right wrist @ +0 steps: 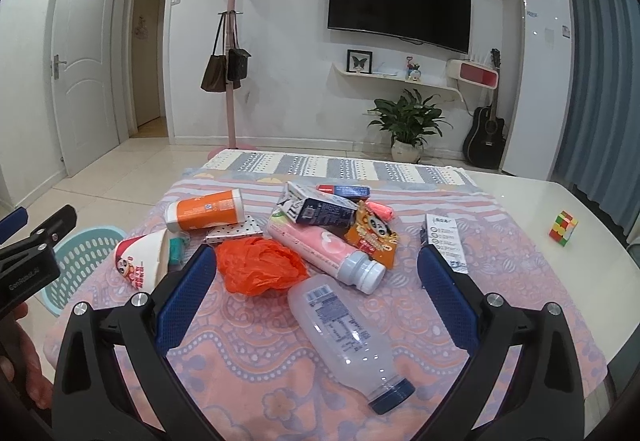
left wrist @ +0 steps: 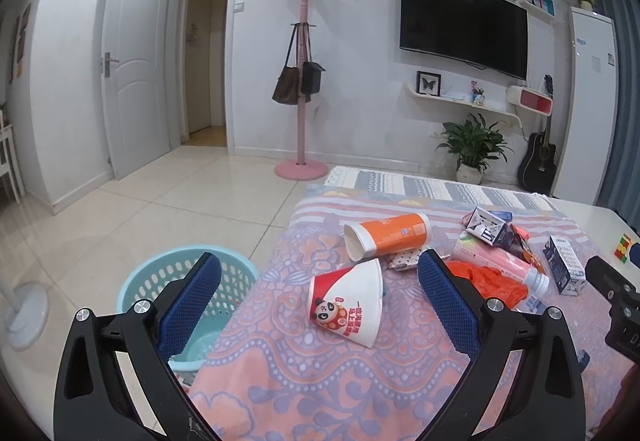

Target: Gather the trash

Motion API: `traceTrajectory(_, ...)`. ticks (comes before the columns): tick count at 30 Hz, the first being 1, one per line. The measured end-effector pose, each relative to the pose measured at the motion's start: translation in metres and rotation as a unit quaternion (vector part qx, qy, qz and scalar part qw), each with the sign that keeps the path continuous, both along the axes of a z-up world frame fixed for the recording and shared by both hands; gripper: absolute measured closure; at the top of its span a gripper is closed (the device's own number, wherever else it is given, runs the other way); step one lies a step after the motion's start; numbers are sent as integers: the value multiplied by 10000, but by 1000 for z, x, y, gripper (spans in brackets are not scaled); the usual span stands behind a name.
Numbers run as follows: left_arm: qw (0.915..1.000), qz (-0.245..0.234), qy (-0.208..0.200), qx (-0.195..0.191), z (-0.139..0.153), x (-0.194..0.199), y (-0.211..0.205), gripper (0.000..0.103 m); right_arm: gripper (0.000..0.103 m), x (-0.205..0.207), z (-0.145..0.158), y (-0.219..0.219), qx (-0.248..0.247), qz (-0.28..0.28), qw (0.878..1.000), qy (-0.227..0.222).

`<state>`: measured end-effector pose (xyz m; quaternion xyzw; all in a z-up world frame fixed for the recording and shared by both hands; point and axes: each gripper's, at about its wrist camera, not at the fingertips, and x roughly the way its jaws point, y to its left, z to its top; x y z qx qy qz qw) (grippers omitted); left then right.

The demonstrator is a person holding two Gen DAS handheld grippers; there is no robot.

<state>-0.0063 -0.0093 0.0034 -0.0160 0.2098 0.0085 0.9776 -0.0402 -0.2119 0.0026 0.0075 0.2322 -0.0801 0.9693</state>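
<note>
Trash lies on a pink patterned cloth (right wrist: 280,381) over the table. A flattened red-and-white paper cup (left wrist: 346,305) lies between the fingers of my open, empty left gripper (left wrist: 318,267). Behind it lies an orange-and-white tube (left wrist: 386,235). A teal basket (left wrist: 188,293) stands on the floor left of the table. My open, empty right gripper (right wrist: 316,261) hovers over a clear bottle (right wrist: 348,333), an orange plastic bag (right wrist: 260,265) and a pink bottle (right wrist: 324,253). Cartons (right wrist: 320,209) and a snack packet (right wrist: 374,241) lie beyond.
A small carton (right wrist: 446,241) stands at the right of the cloth. A colour cube (right wrist: 563,227) sits on the bare white tabletop. A pink coat stand (left wrist: 302,53), potted plant (left wrist: 472,145), guitar (left wrist: 538,157) and fridge (left wrist: 584,101) stand along the far wall.
</note>
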Motion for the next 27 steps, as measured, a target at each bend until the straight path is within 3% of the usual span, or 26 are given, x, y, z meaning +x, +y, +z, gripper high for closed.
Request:
traceTrajectory(9,10000,-48,61,-26,1,-3,-3,7,7,-1,9,-23,-93,-182,9998,-12)
traceTrajectory(15,9985,-435,245,-234,15,6,-29,7,7,0,4,-40,-33,-129,9999,101)
traceTrajectory(20,9879,-1022,927,-707,10,40,-61,7,11,4,-7,-59,81,55,9996,256)
traceTrajectory(23,9756,-1312,1388,-1082,-8,67,-79,7,16,7,-24,-63,8,287,9987,411)
traceTrajectory(27,9648,-1383,1964,-1073,-38,99,-105,8,17,11,-52,-68,-16,417,9964,738)
